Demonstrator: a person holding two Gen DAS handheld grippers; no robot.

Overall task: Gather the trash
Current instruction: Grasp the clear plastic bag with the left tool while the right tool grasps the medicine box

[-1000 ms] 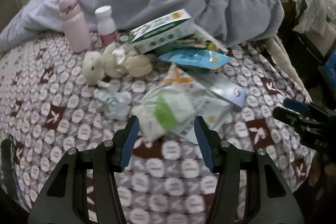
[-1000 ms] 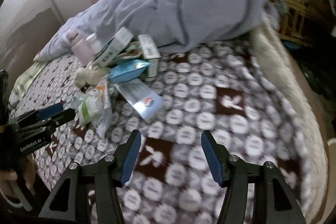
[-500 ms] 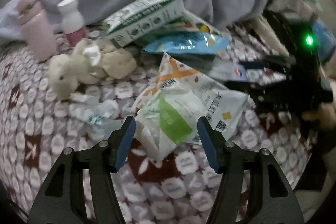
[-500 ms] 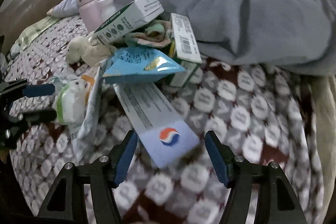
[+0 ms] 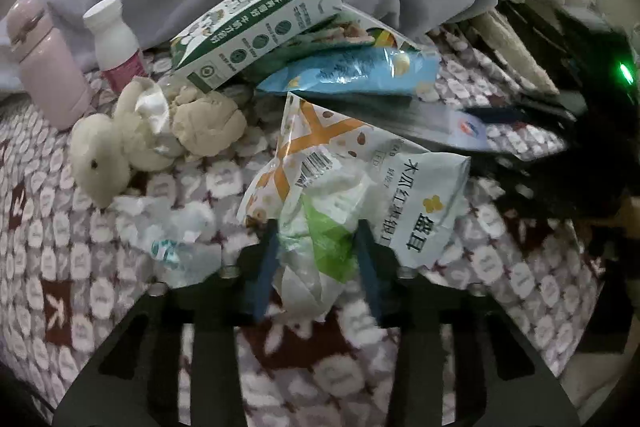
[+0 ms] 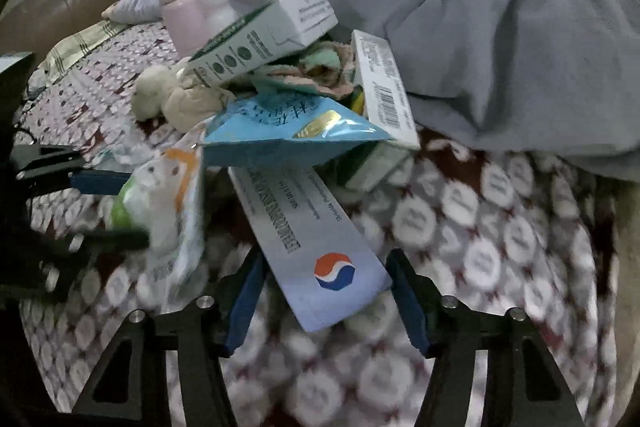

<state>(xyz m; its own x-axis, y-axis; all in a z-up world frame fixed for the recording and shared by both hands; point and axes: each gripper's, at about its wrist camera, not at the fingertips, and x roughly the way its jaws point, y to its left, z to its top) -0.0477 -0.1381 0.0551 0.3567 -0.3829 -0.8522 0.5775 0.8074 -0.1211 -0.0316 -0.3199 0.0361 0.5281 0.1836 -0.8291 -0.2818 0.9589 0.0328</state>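
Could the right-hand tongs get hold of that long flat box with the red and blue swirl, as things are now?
Probably yes. The right tongs are open, one finger on each side of the box's near end, with nothing between. Its far end lies under the blue packet, which may shift.

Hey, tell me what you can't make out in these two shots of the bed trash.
- Left wrist view: the crumpled white-and-green wrapper covers the spot between the left tongs, so contact is unclear.
- Left wrist view: the right tongs at the right edge are dark and blurred.
- Right wrist view: the flat blue-white toothpaste box's far end is under the light-blue snack bag.
- Right wrist view: the patterned bedspread is motion-blurred.
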